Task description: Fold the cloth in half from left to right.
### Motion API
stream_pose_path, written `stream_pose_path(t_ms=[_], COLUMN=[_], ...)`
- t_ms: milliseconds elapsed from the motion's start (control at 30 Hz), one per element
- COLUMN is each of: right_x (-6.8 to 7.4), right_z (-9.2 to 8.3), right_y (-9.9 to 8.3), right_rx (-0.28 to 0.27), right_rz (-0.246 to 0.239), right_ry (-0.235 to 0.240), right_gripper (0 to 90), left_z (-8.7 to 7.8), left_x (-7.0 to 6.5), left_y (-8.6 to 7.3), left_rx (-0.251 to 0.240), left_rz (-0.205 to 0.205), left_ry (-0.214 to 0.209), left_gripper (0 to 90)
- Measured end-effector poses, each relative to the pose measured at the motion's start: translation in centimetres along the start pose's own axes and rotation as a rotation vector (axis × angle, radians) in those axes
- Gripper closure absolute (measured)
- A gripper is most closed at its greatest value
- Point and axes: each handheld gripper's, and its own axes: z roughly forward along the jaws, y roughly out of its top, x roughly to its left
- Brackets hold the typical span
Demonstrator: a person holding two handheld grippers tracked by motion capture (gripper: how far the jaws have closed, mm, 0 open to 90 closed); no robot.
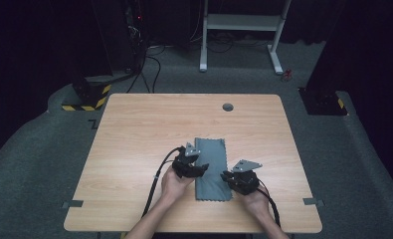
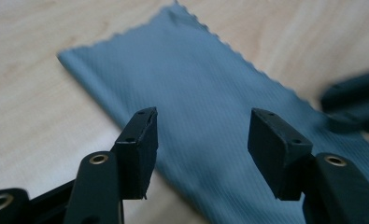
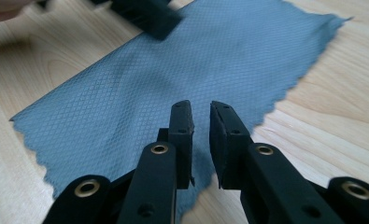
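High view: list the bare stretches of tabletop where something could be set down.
Free: the far half of the wooden table between the grey cloth and the round cable hole; the left strip beside the left gripper; the right strip beyond the right gripper. Crowded: the near middle, where both open grippers flank the cloth.

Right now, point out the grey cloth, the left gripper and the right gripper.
grey cloth (image 1: pixel 211 164): high view, bare middle of the folded strip.
left gripper (image 2: pixel 202 140): left gripper view, midway between its spread fingertips, over the cloth.
right gripper (image 3: pixel 201 122): right gripper view, narrow gap between its fingertips.
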Motion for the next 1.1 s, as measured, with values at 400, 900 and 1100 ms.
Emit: stream_pose_path(t_ms=[400,900,1100], right_x=[-0.4,-0.8,-1.1], right_z=[0.8,0.6,0.6], right_y=[-0.5,-0.7,-0.9], right_rx=[0.024,0.017,0.009], right_rz=[-0.009,-0.022,0.003], right_ry=[-0.020,-0.033,-0.031], right_gripper=[74.7,71.1,65.4], left_z=[-1.5,-2.8,-3.1], left_x=[-1.8,-1.8,-1.9], left_y=[-3.8,-5.8,-6.0], left_rx=[0.030,-0.004,-0.003], left_rz=[0.087,0.045,0.044], left_ry=[0.076,0.068,0.087], left_gripper=[41.1,39.6,37.2])
